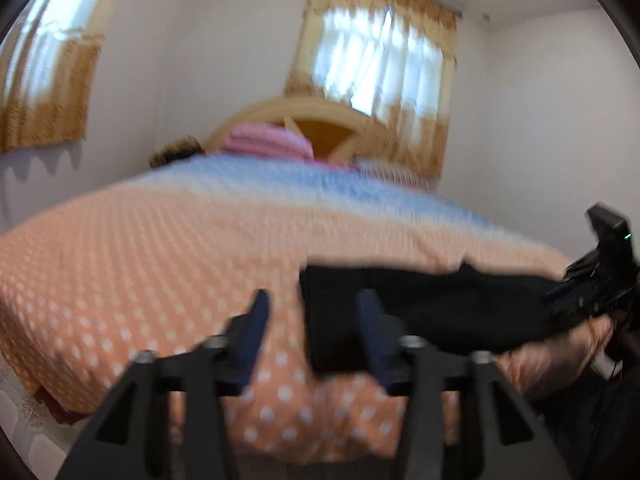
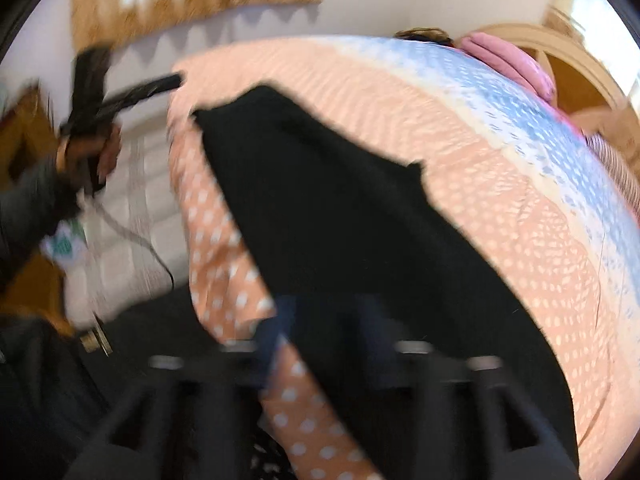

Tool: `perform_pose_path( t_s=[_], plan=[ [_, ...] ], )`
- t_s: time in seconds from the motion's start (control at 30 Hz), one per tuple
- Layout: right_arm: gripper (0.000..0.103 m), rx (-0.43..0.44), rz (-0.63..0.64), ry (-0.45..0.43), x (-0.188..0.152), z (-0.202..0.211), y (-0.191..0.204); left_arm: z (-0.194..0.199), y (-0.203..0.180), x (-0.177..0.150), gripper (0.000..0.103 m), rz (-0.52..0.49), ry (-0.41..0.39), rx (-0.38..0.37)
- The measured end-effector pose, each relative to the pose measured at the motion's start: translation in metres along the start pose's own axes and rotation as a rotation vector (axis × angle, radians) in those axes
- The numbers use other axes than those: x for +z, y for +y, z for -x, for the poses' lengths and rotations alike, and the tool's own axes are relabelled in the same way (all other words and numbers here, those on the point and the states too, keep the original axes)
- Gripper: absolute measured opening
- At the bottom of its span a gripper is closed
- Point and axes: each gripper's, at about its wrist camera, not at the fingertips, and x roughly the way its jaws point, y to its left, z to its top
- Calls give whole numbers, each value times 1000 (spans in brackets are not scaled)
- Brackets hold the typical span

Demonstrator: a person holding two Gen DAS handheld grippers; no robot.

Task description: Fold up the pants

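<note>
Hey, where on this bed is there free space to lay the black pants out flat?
The widest bare stretch is the orange dotted bedspread left of the black pants, running up to the blue band. The head end is crowded with pink pillows. The near edge holds the pants, with both claws close by.

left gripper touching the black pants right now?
Apart. Left wrist view: the left gripper is open, nothing between its fingers; bedspread shows between them, the black pants lie beyond.
</note>
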Motion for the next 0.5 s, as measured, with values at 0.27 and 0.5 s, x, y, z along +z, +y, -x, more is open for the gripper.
perform_pose_path(
  t_s=[0.27,0.5],
  plan=[
    [52,124,-467,-69,53,-32,-87,-50,-76,19,61,-32,35,-219],
    [38,318,-761,46,70,-105,-135,-99,-122,-30,61,-89,279,-323]
  ],
)
